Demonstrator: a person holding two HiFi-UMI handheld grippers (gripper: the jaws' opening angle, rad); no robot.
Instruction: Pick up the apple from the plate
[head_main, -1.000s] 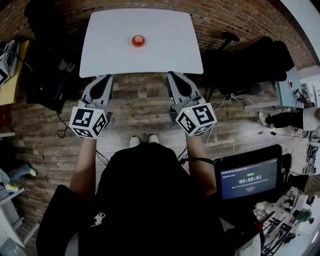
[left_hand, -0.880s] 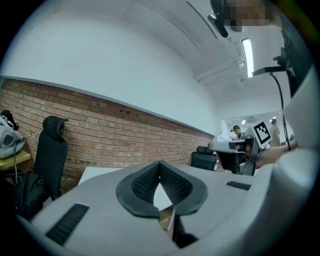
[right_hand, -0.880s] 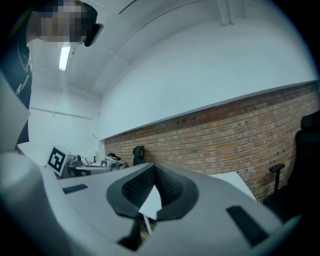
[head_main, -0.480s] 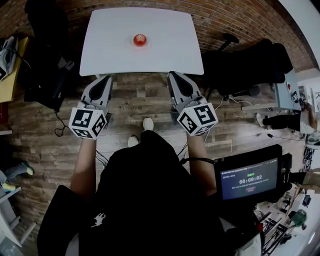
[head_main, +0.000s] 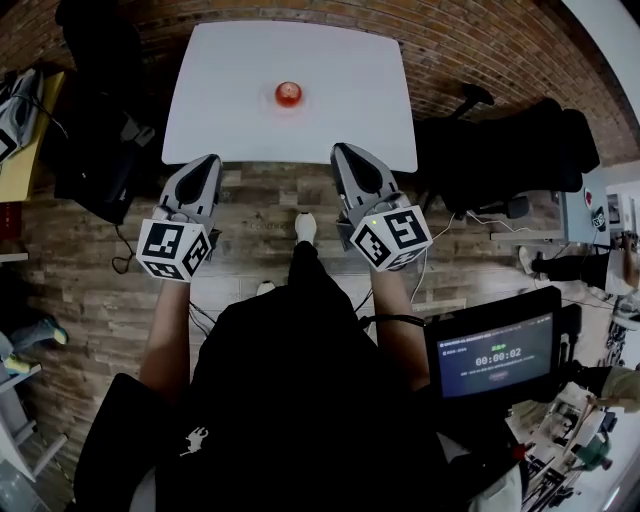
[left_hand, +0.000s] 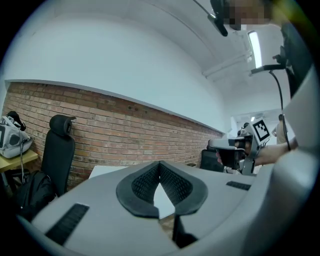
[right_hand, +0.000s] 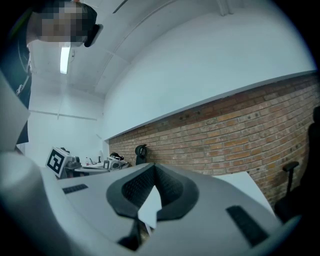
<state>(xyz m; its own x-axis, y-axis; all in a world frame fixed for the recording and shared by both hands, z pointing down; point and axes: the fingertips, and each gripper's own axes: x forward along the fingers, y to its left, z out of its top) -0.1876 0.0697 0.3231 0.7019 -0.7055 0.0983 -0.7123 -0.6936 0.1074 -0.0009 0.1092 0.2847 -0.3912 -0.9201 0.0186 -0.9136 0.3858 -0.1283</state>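
Note:
A red apple (head_main: 289, 93) sits on a small red plate (head_main: 289, 104) near the middle of the white table (head_main: 220, 110) in the head view. Both grippers hover over the wooden floor just short of the table's near edge, well apart from the apple. My left gripper (head_main: 207, 160) is shut and empty, off the front left corner. My right gripper (head_main: 343, 150) is shut and empty too, a little right of the apple's line. In the left gripper view (left_hand: 160, 164) and the right gripper view (right_hand: 154, 167) the jaws meet, and they hide the apple.
Black office chairs stand left (head_main: 95, 110) and right (head_main: 510, 140) of the table, against a brick wall (left_hand: 125, 135). A yellow side table (head_main: 22, 150) with a device is at far left. A screen with a timer (head_main: 497, 355) is at lower right.
The person has stepped toward the table. Table and apple now sit lower and nearer in the head view, and both shut grippers are closer to its front edge.

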